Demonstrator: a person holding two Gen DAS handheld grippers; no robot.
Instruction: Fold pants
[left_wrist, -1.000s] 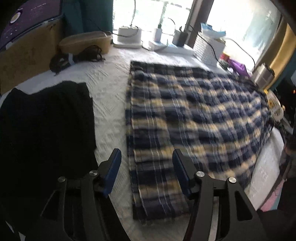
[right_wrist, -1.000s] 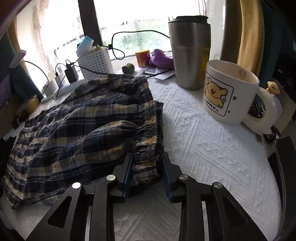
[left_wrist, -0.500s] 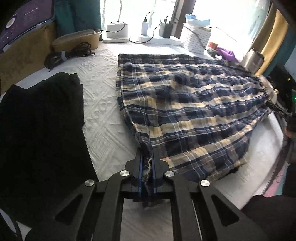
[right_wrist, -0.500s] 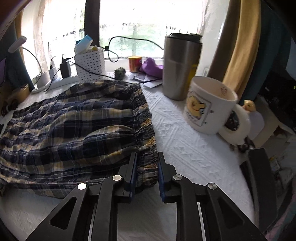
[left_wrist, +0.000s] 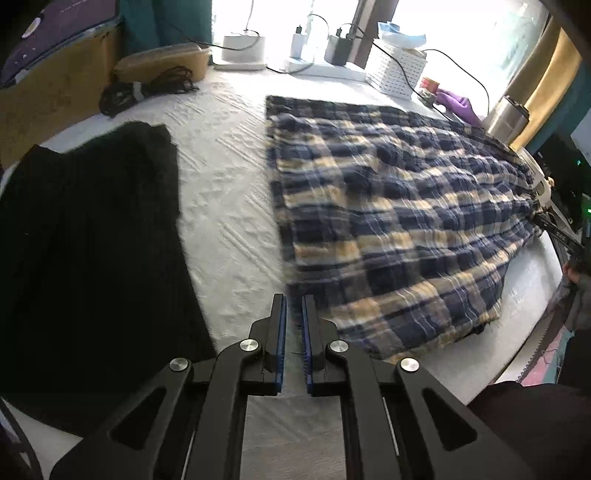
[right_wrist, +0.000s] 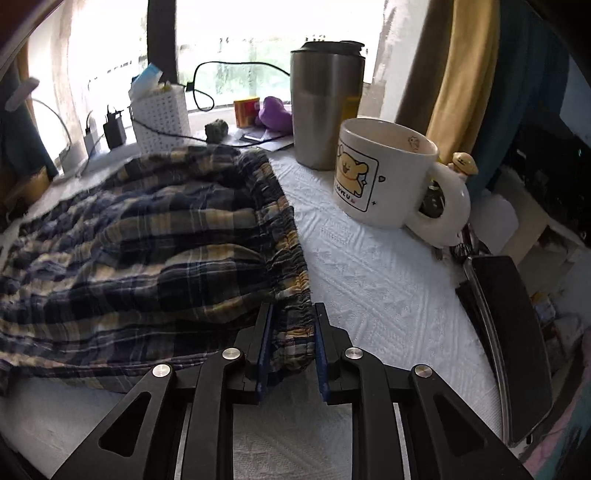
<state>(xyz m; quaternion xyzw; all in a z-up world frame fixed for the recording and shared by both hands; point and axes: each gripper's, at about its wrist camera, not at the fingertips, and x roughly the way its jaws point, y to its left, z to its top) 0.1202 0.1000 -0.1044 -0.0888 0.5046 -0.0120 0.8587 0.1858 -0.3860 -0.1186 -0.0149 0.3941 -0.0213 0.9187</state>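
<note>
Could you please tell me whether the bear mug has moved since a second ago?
No. The bear mug stands right beside the steel tumbler, as before; only the view shifted.

Bright window (right_wrist: 236, 48) behind white table (right_wrist: 373, 273); yellow curtain (right_wrist: 458, 74) right.

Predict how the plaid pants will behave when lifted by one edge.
Probably floppy: the plaid pants lie in soft wrinkles. Likely light, since the cloth looks thin. The gathered waistband seems bulkier, so perhaps easier to pinch.
</note>
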